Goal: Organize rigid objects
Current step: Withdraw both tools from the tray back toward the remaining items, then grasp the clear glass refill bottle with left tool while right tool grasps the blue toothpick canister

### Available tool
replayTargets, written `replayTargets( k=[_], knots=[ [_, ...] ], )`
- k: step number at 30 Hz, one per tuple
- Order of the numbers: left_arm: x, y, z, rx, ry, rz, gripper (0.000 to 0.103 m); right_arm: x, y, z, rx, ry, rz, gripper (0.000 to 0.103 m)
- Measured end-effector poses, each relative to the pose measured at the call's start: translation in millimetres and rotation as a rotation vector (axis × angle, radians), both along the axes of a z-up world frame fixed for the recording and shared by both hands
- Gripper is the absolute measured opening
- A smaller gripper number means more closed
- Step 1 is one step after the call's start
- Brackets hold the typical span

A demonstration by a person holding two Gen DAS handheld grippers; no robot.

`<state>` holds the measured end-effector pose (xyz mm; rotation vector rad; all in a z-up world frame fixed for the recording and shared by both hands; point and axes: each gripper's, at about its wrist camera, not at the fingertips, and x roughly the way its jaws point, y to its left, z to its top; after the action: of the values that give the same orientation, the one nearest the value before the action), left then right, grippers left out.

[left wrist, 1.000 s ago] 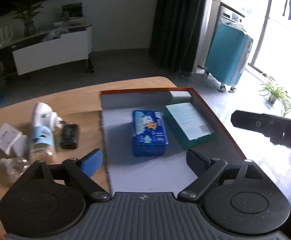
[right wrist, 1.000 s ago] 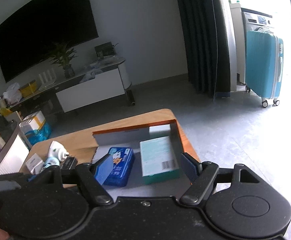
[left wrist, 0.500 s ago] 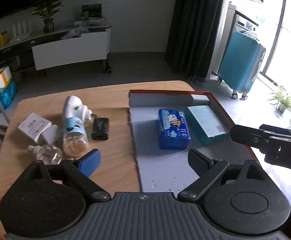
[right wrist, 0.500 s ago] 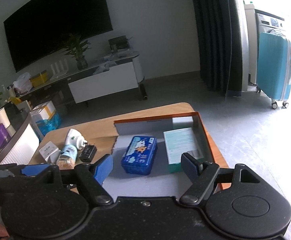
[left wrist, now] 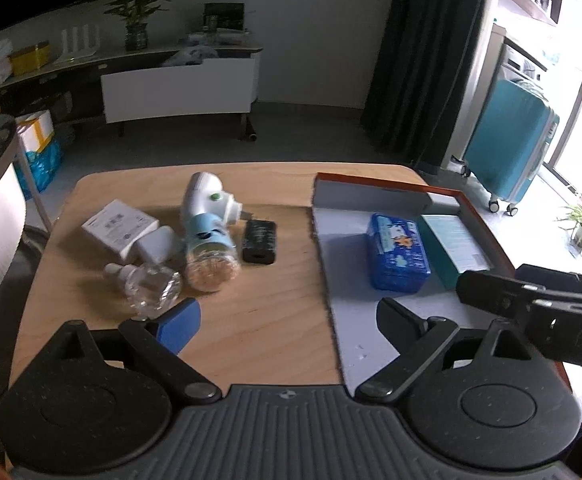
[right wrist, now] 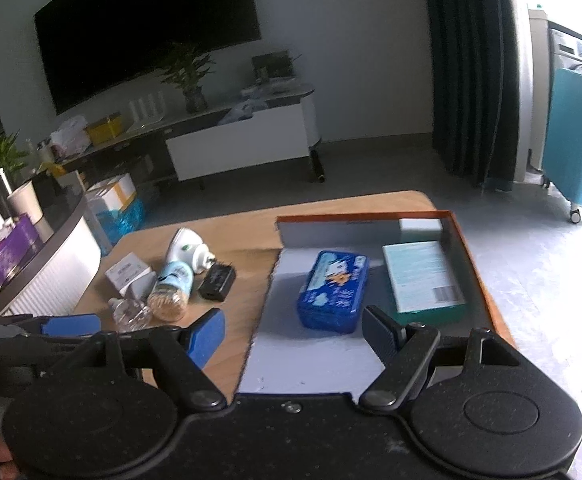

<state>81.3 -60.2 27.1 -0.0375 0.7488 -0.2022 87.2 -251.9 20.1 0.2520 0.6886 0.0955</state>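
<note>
Now both grippers are wide open and hold nothing. Ahead of the left gripper (left wrist: 287, 316) lies a clear bottle (left wrist: 147, 288). Ahead of the right gripper (right wrist: 293, 334) sits a blue tin (right wrist: 333, 290) in the tray (right wrist: 471, 256).

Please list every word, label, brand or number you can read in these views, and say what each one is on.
"DA": pale embossed letters on the right gripper body at the frame's right edge; cut off there.
Blue tin: cartoon print and lettering, too blurred to read.
Teal box: barcode and small print, unreadable.
White box: label lines too small to read.
Blue-labelled bottle: print unreadable.
Black adapter: no legible marking.
</note>
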Motion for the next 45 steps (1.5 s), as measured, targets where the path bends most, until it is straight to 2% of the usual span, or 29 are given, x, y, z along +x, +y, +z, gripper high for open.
replayTargets(
  k=[17,27,33,45],
  knots=[
    [-7,55,-11,-0.043,0.015,0.108,0.098,11,52,-8,-0.008,0.023,0.12,0.09],
    [4,91,-30,-0.05,0.049,0.215,0.1,14,59,-20,0.005,0.049,0.142,0.09],
    [26,93,-42,-0.002,0.014,0.145,0.103,16,60,-25,0.012,0.057,0.147,0.09],
    [75,90,-69,0.111,0.006,0.039,0.103,27,60,-34,0.011,0.08,0.15,0.09]
  ],
)
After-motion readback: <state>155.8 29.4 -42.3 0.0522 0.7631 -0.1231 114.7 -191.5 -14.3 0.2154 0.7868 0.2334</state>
